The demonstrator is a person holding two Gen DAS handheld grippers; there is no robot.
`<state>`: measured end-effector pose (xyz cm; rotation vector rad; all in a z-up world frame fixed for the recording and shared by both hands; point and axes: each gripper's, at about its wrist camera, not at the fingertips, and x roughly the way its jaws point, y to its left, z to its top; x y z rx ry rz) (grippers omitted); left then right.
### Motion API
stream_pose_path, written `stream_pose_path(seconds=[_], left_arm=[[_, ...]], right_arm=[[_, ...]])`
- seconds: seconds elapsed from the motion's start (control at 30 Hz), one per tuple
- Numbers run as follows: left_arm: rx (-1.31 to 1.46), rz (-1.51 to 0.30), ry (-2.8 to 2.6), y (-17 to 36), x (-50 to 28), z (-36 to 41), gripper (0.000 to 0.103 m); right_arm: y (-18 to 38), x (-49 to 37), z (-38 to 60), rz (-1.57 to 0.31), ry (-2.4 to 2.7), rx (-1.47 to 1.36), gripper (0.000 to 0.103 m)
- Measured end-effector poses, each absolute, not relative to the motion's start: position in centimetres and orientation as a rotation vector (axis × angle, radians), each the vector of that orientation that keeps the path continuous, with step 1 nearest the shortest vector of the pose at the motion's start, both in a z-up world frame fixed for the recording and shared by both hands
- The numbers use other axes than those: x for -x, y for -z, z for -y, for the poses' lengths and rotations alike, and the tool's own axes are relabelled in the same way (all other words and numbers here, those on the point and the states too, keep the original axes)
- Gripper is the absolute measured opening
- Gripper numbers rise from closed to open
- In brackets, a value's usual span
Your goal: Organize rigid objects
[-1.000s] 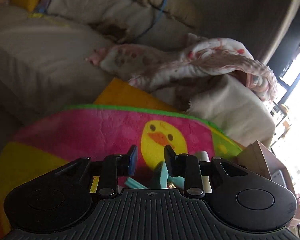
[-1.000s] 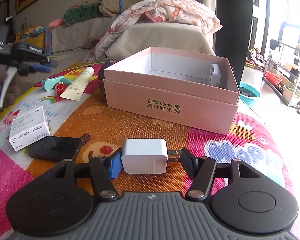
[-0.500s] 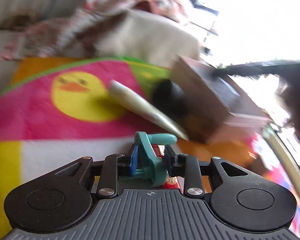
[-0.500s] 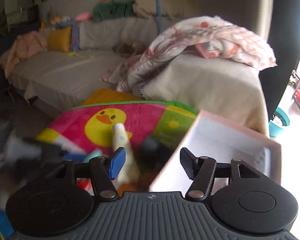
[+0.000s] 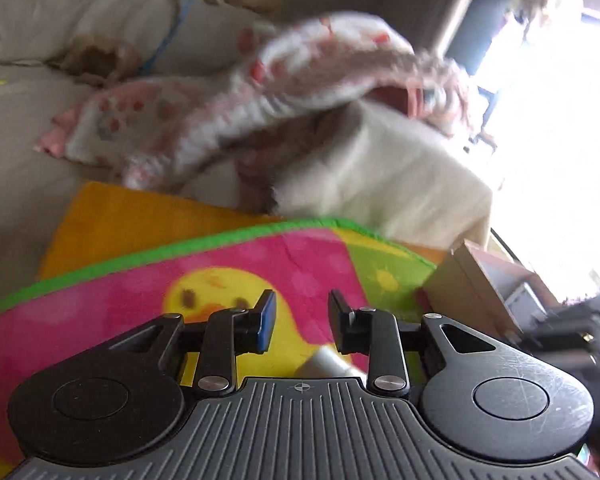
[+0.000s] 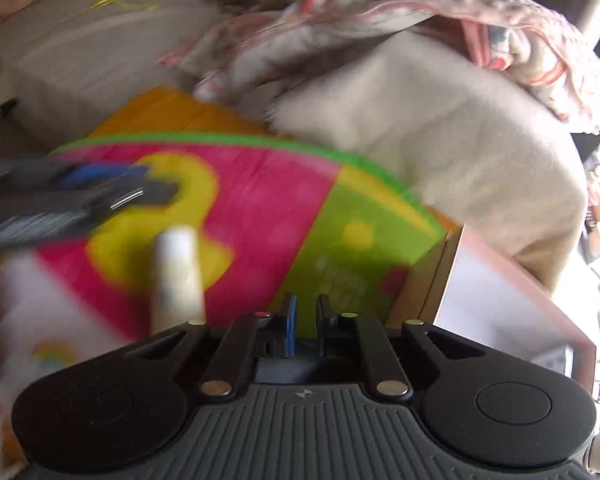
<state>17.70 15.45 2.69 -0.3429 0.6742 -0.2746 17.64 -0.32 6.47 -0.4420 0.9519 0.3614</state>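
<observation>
**Tube next, box waiting at the right**

The cream tube [image 6: 176,276] lies on the bright duck-print mat [image 6: 260,208]. In the right wrist view it sits left of centre, blurred, with its cap end pointing up the frame. In the left wrist view only its pale cap [image 5: 328,360] peeks out at the bottom, just under the fingers.

The left gripper [image 5: 302,316] hangs right above that cap, fingers spread wide with nothing between them. The right gripper [image 6: 304,316] has its fingers drawn almost together, leaving a slim gap. Whether something is nipped low down between them I cannot tell.

The pink box [image 6: 456,264] stands open at the right edge of both views, on the mat, near the tube but not touching it.

I'd guess the tube is the left one's job. To do it well, I'd come down straddling the body rather than the round cap, which looks likely to slip. I'd close across the narrow width, lift clear of the mat, then carry it over the box wall before letting go. Both views are smeared, so steadying first would help, and the two grippers are close enough to bump.
</observation>
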Motion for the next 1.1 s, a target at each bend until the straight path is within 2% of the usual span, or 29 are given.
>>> stream_pose_path(seconds=[0.1,0.3,0.43,0.47,0.53,0.57,0.6,0.63,0.67,0.83,1.1], left_arm=[[0.351,-0.742,0.361,-1.7,-17.9,-14.3,0.027],[0.328,-0.773,0.484,-1.3,-13.2,-12.1,0.028],[0.318,-0.798,0.524,-1.3,-10.1,-10.1,0.028],[0.313,-0.807,0.538,-1.4,-9.5,-9.7,0.028],[0.307,-0.825,0.559,-1.6,-8.2,-8.9,0.029],[0.298,-0.82,0.551,-1.8,-7.5,-8.6,0.029],[0.283,-0.795,0.524,-2.3,-6.7,-8.5,0.029],[0.261,-0.755,0.485,-3.0,-5.8,-8.5,0.029],[0.242,-0.714,0.451,-3.8,-4.9,-8.6,0.029],[0.134,-0.599,0.457,-8.2,0.8,-9.2,0.029],[-0.21,-0.747,0.558,-6.7,9.2,-6.3,0.029]], right_arm=[[-6.7,-14.5,1.2,-0.979,-0.429,0.429,0.009],[-6.3,-8.4,4.4,-1.002,-0.529,0.381,0.009],[-7.0,-2.8,7.7,-0.835,-0.534,0.397,0.009],[-7.3,-1.8,8.6,-0.803,-0.533,0.391,0.011],[-8.0,0.1,10.7,-0.762,-0.524,0.366,0.021],[-8.4,0.7,11.7,-0.745,-0.509,0.348,0.036],[-8.7,1.3,12.7,-0.726,-0.492,0.33,0.045],[-8.7,1.8,13.7,-0.708,-0.474,0.313,0.061],[-8.5,2.2,14.7,-0.693,-0.447,0.297,0.064],[-6.3,4.0,18.1,-0.643,-0.338,0.235,0.064],[-4.7,6.1,21.3,-0.609,-0.324,0.061,0.065]])
